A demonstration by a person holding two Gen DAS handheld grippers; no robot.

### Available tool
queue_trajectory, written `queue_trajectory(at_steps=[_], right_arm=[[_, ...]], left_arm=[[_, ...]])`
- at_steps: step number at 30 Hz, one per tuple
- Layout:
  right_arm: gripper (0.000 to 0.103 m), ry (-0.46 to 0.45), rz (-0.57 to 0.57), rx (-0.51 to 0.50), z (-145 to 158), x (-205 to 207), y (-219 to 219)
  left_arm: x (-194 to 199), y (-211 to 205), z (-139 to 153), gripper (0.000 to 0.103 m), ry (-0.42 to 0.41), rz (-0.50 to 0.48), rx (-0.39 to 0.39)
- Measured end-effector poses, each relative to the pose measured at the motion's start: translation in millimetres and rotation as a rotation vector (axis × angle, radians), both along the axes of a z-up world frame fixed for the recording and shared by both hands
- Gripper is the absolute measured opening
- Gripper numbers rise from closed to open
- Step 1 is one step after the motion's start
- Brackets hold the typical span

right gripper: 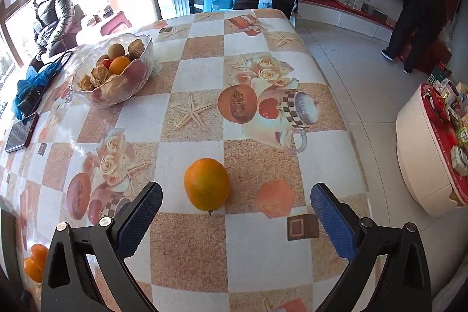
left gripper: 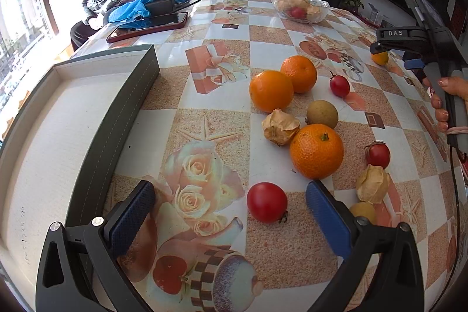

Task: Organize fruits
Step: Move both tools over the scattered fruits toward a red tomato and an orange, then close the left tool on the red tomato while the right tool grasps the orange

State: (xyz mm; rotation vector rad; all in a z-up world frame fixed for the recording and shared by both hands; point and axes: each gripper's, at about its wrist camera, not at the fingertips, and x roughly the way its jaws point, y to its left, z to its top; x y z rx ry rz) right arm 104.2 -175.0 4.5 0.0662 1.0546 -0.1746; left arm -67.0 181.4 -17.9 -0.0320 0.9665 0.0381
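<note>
1. Left gripper (left gripper: 231,212): its blue-padded jaws stand wide apart and hold nothing. A small red cherry tomato (left gripper: 266,202) lies on the table between them, nearer the right-hand pad, touching neither.
2. Right gripper (right gripper: 236,211): jaws also wide and empty, poised over a lone round orange citrus fruit (right gripper: 206,184) that rests on the patterned oilcloth table (right gripper: 201,75), clear of both pads.
3. Loose fruit: three larger oranges (left gripper: 316,151), a papery tan husked fruit (left gripper: 280,126), a brownish round fruit (left gripper: 321,113) and more small tomatoes lie clustered to the right of the left gripper.
4. Containers: a shallow grey-walled, white-lined box tray (left gripper: 128,95) sits at the left; a rippled clear glass bowl (right gripper: 140,69), already holding mixed fruit, stands at the far side.
5. Risks: every fruit here is round, so an off-centre closure would likely squirt it sideways. The lone orange lies fairly near the table's right edge and could roll off. The tomato is soft, and hard squeezing may split it. A low sweep past the cluster could scatter neighbours.
</note>
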Motion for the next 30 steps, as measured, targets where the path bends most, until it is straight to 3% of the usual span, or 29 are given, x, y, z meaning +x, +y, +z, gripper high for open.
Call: queue_trajectory(at_steps=[1,2,4,10,16,19,23,24,27,29,30], right_arm=[[0.062,0.016,0.013,0.006,-6.7,2.7,3.9],[0.061,0.031,0.023,0.009,-13.0,2.8,7.1],[0.034,-0.014,0.042,-0.013,-11.1,-5.1,13.8],[0.034,-0.028,0.086,0.074,2.4,-47.4,14.5],[0.034,-0.015,0.179,0.07,6.0,-149.1,38.7],[0.034,-0.02,0.161,0.082,0.1,-193.0,43.9],[0.034,-0.066,0.14,0.028,-4.4,-228.3,52.7],[0.034,-0.078,0.143,0.01,-6.0,-231.9,55.7],[0.035,-0.123,0.143,-0.024,-8.5,-234.0,59.8],[0.049,-0.128,0.129,-0.014,-9.0,-233.1,57.5],[0.073,-0.121,0.118,-0.006,-9.8,-231.2,55.5]], left_arm=[[0.2,-0.3,-0.2,0.103,0.0,0.0,-0.001],[0.6,-0.7,0.6,0.103,0.001,0.0,-0.001],[0.0,-0.4,0.7,0.103,0.0,0.0,0.0],[0.8,1.1,2.5,0.103,0.005,-0.023,-0.006],[3.5,-1.4,3.8,0.098,-0.001,-0.024,0.001],[4.6,-4.6,6.8,0.085,-0.022,-0.026,0.011],[-2.3,-9.7,11.4,0.038,-0.041,-0.042,0.024],[-5.5,-11.6,11.2,0.034,-0.051,-0.054,0.026],[-9.0,-12.6,10.8,0.034,-0.065,-0.059,0.035],[-8.5,-10.8,11.0,0.034,-0.065,-0.058,0.023],[-8.3,-10.2,11.0,0.034,-0.064,-0.057,0.018]])
